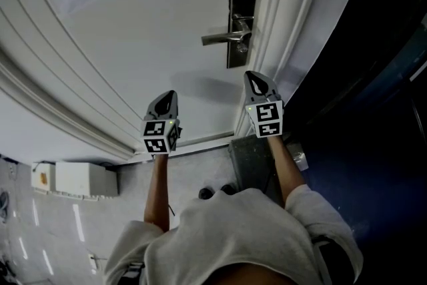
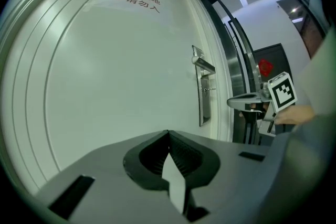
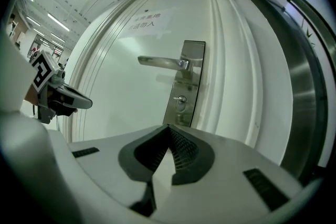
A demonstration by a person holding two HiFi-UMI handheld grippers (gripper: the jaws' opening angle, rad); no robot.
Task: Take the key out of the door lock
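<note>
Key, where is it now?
In the right gripper view the key sits in the lock plate, just below the handle, at the right edge of the door.

Grey sweatshirt (image 1: 233,230), black-white marker cubes (image 1: 265,118)

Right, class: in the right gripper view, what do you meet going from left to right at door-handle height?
left gripper → door handle lever → steel lock plate → white door frame → grey metal strip
</note>
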